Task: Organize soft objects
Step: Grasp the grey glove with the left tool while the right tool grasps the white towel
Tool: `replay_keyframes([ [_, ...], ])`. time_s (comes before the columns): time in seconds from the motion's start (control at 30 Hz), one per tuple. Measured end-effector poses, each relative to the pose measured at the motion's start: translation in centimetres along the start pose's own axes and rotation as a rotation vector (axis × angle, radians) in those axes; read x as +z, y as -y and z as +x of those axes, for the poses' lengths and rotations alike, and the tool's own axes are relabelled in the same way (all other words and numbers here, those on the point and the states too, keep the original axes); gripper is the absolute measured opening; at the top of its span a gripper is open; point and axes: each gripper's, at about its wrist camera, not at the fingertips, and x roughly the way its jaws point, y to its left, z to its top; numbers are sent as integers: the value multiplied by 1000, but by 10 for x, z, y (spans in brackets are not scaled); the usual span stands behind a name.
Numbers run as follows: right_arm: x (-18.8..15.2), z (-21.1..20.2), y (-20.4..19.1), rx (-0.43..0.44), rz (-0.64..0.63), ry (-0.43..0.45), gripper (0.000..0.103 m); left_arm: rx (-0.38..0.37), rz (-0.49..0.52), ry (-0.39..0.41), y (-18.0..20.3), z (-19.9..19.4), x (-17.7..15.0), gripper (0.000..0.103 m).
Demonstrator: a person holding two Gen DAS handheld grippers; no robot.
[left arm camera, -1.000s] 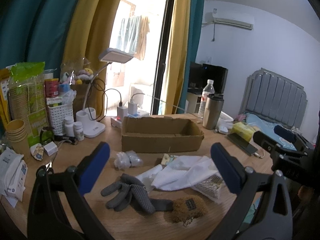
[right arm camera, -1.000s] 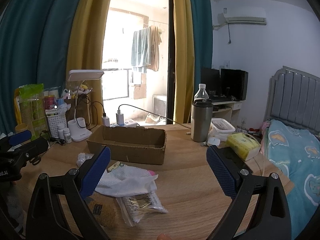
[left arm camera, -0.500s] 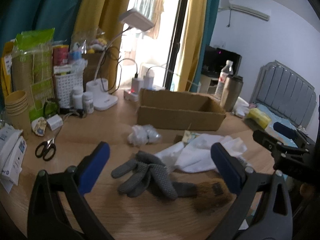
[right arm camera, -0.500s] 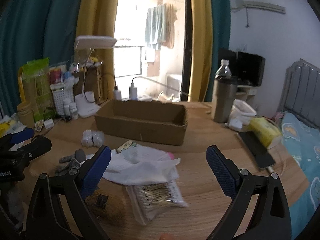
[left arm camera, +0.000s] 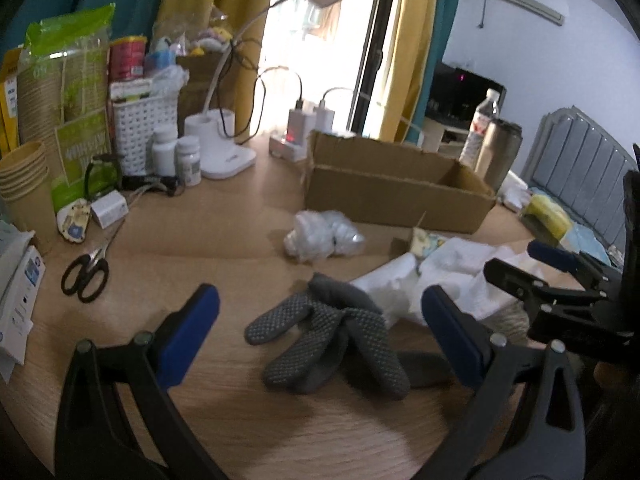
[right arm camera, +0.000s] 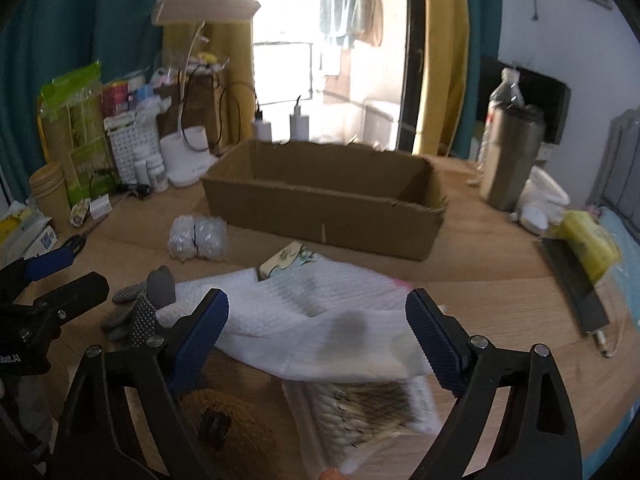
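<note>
Left wrist view: the grey dotted gloves (left arm camera: 332,344) lie in the lower middle of the frame on the wooden surface (left arm camera: 208,240), between the blue pads of the left gripper (left arm camera: 316,340), whose jaws stand wide with neither pad touching them. To their right, partly under the white cloth (left arm camera: 452,276), sits a brown fuzzy thing, mostly hidden. A small clear-wrapped white bundle (left arm camera: 320,236) lies above the gloves, and the open cardboard box (left arm camera: 392,196) stands behind it in the middle right. Scissors (left arm camera: 86,272) lie at the left edge.

Right wrist view: the white cloth (right arm camera: 320,320) spreads across the middle of the frame between the pads of the right gripper (right arm camera: 318,344); its jaws are wide and have just been closing a little, pressing on nothing. A clear bag of cotton swabs (right arm camera: 368,408) pokes out below the cloth, and the brown plush (right arm camera: 228,428) is at the lower left.
</note>
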Motion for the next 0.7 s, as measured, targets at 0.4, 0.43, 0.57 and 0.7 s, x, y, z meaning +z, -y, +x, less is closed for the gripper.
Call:
replay_keyframes([
  [0.4, -4, 41, -4, 69, -3, -127, 86, 25, 50, -132, 6, 34, -7, 101],
  [0.43, -4, 43, -4, 70, -2, -133, 86, 26, 54, -141, 7, 36, -8, 101],
  [0.57, -5, 49, -3, 80, -5, -143, 85, 28, 80, -175, 12, 43, -10, 101],
  [0.7, -7, 50, -2, 83, -22, -146, 75, 30, 117, -195, 19, 47, -13, 95],
])
